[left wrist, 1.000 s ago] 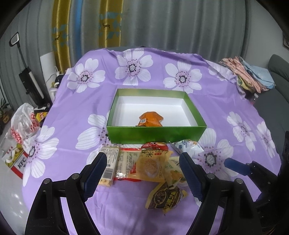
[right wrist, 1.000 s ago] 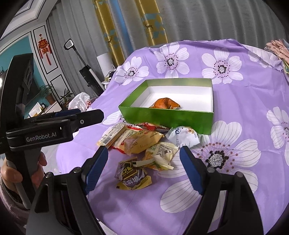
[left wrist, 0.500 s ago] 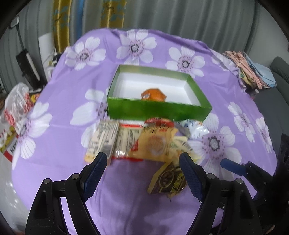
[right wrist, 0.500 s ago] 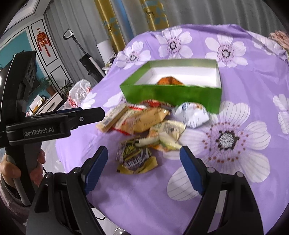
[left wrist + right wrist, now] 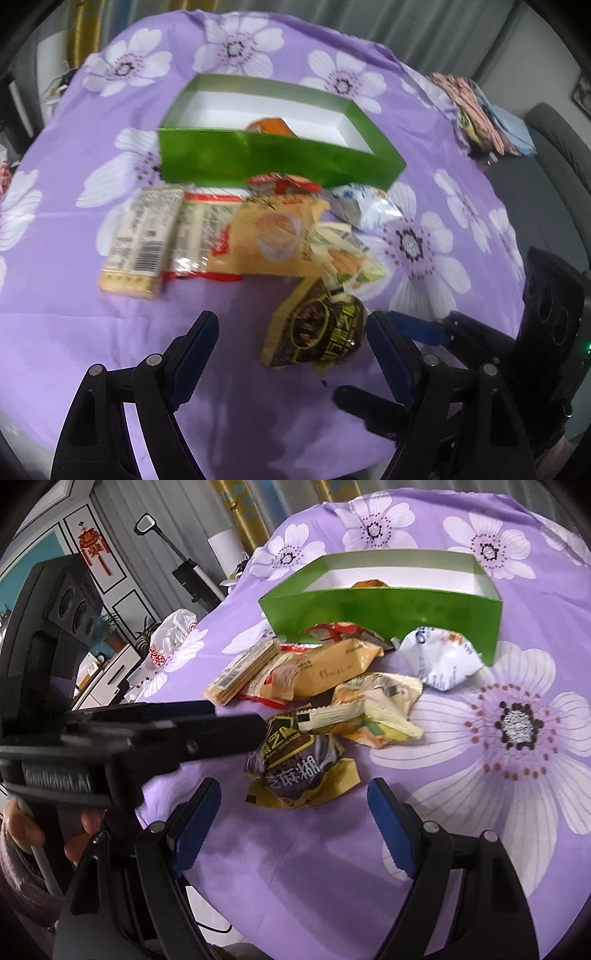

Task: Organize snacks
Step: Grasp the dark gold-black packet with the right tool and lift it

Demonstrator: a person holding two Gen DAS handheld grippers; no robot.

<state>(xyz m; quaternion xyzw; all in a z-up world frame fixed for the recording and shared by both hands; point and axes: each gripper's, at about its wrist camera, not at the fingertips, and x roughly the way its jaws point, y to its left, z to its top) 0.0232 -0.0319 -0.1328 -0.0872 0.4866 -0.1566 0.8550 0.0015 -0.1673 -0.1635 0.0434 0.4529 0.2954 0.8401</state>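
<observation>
A green box point(image 5: 258, 155) point(image 5: 388, 609) with a white inside holds an orange packet point(image 5: 271, 127). Several snack packets lie in a pile in front of it: a cracker pack point(image 5: 140, 240), a tan packet point(image 5: 273, 236) point(image 5: 332, 664), a white-blue bag point(image 5: 365, 208) point(image 5: 439, 661), a yellow-green packet point(image 5: 376, 712) and a dark brown-gold packet point(image 5: 317, 328) point(image 5: 295, 764). My left gripper point(image 5: 291, 354) is open, low over the cloth, with the dark packet just ahead between its fingers. My right gripper point(image 5: 293, 827) is open just short of the same packet.
A purple flowered cloth point(image 5: 424, 243) covers the round table. The left gripper's body point(image 5: 129, 734) crosses the right wrist view at left. Folded clothes point(image 5: 480, 110) lie at the far right edge. A white plastic bag point(image 5: 170, 635) and furniture stand beyond the left edge.
Both grippers have dropped lower and moved forward toward the snack pile. The dark brown-gold packet now lies close in front of both. Both stay open.
</observation>
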